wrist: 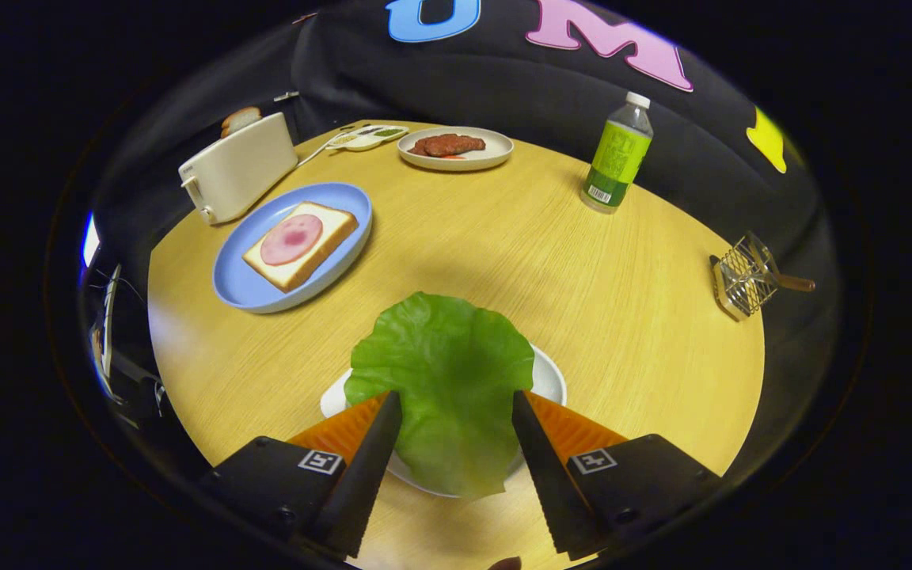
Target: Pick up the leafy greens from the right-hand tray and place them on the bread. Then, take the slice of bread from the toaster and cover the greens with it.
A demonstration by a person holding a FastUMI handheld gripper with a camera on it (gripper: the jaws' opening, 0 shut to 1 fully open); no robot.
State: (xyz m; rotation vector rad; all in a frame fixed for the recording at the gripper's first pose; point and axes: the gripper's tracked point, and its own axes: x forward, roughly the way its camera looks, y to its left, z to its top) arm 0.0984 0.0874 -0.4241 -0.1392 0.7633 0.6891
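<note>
tool (456, 408) hangs low over the round wooden desk (503, 253), fingers spread wide apart, and the lettuce leaf (444, 372) lies right between them, its broad green edge fanning out just ahead of the tips. the leaf sits on a white plate (547, 378) that peeks out either side of it; whether the fingers actually touch the leaf is hard to tell, but they are plainly not closed on it. beyond the fingers and off to the left, a blue plate (242, 289) carries a slice of bread (302, 245) topped with a round pink slice of ham (291, 239). just behind that plate stands a white toaster (238, 168) with a slice of toast (241, 119) poking out of its slot. further back, a white dish (495, 154) holds a reddish meat patty (446, 145), with a small divided sauce tray (366, 137) beside it. well off to the right stands a green-labelled bottle (618, 154), and near the desk's right edge a wire rack (745, 275).
</note>
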